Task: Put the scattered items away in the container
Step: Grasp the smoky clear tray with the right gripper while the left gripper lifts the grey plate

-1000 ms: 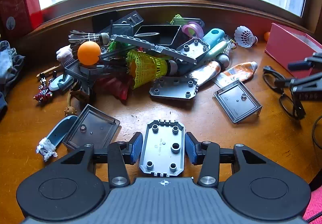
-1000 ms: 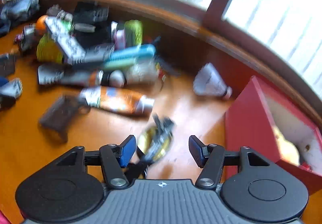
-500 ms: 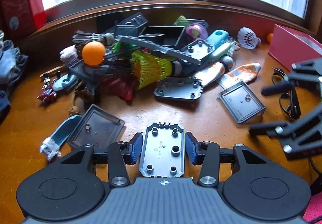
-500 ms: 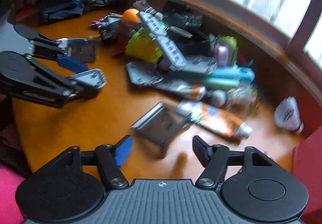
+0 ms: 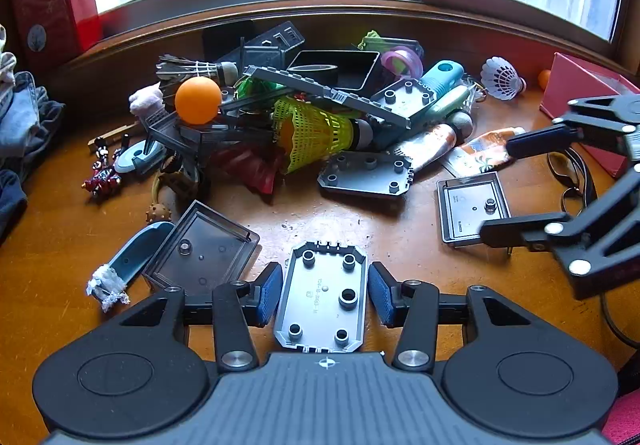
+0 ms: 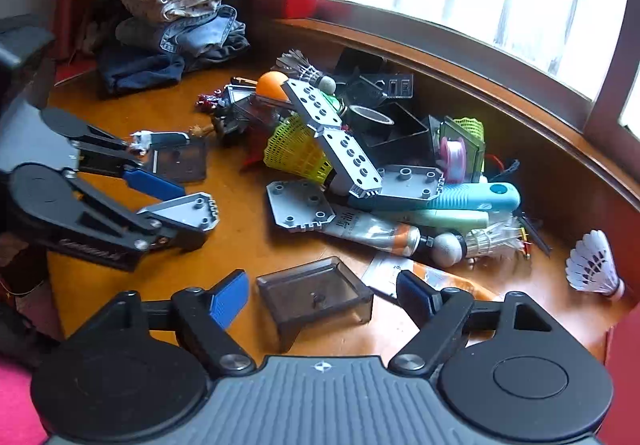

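Straddling a smoky plastic tray [image 6: 316, 291], the right claw [image 6: 324, 295] has its jaws opening, wider than a second ago; its blue pads flank the tray without pressing on it. A second earlier this claw's view was blurred and showed a tangle of dark cord between the fingers; now it is sharp and centred on the tray.

The left claw [image 5: 323, 295] stays where it was, with a flat grey stud plate [image 5: 323, 299] between its ribbed blue pads. Its jaws are also opening slightly, and a thin gap shows on each side of the plate, so the pads do not clamp it.

Beyond both claws, a heap of scattered items lies on the glossy brown wooden table [image 5: 340, 217]: a smooth orange ball [image 5: 198, 100], a yellow mesh shuttlecock [image 5: 316, 133], long studded grey bricks, a crumpled metal tube and a teal handle. A white feather shuttlecock [image 6: 594, 265] lies apart, to the right of the right claw.

Only the left claw's view shows the pink-red box [image 5: 584, 101], the container, far right beyond the right claw's black linkage. Only the right claw's view shows folded jeans and a patterned cloth stacked at far left, beyond the left claw.
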